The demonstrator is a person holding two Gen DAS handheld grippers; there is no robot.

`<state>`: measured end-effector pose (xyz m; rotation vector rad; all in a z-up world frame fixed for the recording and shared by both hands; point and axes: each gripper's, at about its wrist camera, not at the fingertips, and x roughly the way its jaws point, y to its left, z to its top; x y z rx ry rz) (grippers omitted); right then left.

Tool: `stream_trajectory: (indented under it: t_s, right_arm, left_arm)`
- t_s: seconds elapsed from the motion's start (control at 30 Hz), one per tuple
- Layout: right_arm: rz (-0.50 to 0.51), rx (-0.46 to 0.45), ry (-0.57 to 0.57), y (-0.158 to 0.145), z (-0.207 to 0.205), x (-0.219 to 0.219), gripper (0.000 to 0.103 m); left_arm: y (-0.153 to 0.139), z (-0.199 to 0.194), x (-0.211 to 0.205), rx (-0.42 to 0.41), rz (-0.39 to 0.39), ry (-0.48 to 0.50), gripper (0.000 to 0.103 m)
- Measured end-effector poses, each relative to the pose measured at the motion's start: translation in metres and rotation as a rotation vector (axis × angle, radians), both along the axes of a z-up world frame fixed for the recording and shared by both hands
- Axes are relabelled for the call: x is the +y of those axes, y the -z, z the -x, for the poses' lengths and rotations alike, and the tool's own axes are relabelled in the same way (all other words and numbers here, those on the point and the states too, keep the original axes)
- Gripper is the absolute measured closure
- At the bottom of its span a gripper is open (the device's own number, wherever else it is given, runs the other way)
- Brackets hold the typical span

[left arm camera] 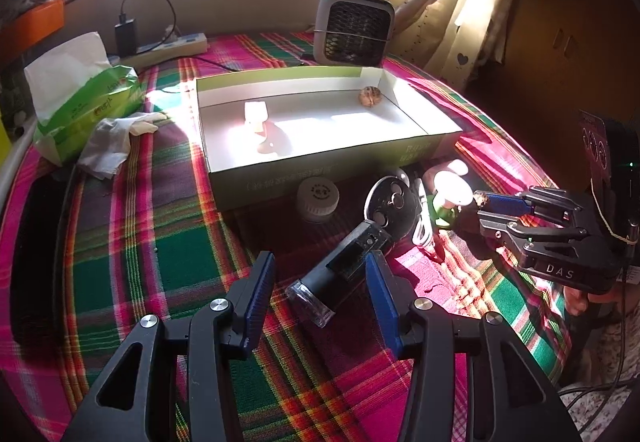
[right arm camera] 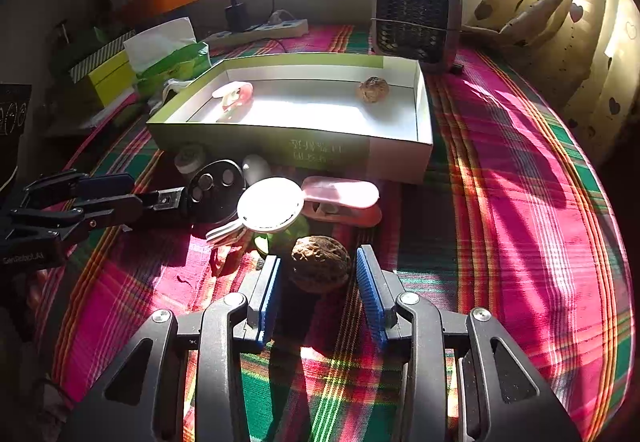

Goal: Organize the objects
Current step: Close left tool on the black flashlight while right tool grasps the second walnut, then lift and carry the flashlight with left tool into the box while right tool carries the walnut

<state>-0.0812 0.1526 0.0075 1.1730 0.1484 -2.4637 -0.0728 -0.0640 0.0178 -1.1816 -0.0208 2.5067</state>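
Observation:
An open white cardboard box lies on the plaid cloth, holding a walnut and a pink clip. My left gripper is open around a black handheld device with a round head; its fingers do not touch it. My right gripper is open around a second walnut on the cloth. A white round cap over a green object, a pink clip and a white bottle cap lie before the box.
A small grey fan heater stands behind the box. A green tissue pack and crumpled tissue lie at left. A power strip with a charger sits at the back. Curtains hang at right.

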Motion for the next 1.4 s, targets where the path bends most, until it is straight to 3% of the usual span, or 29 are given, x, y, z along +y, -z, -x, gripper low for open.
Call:
stream_trajectory:
  t_s: [0.3,0.77,0.87,0.93,1.0,1.4]
  right_arm:
    - [0.0,0.001,0.008,0.0,0.0,0.001,0.069]
    - [0.001,0.0,0.004,0.0,0.0,0.001,0.069]
    - [0.005,0.0,0.004,0.0,0.0,0.001,0.069]
    - [0.007,-0.001,0.005,0.0,0.0,0.001,0.069]
    - [0.007,0.0,0.003,0.0,0.0,0.001,0.069]
    - [0.012,0.004,0.003,-0.002,-0.001,0.001,0.069]
  left_arm:
    - [0.003,0.005,0.013,-0.008,0.029,0.062,0.058]
    - [0.009,0.009,0.022,-0.012,0.074,0.057,0.058]
    - [0.009,0.009,0.022,-0.01,0.079,0.051,0.062]
    - [0.008,0.009,0.023,-0.008,0.091,0.04,0.072]
    - [0.008,0.01,0.021,-0.009,0.088,0.035,0.075]
    - [0.008,0.009,0.019,-0.016,0.075,0.015,0.078]
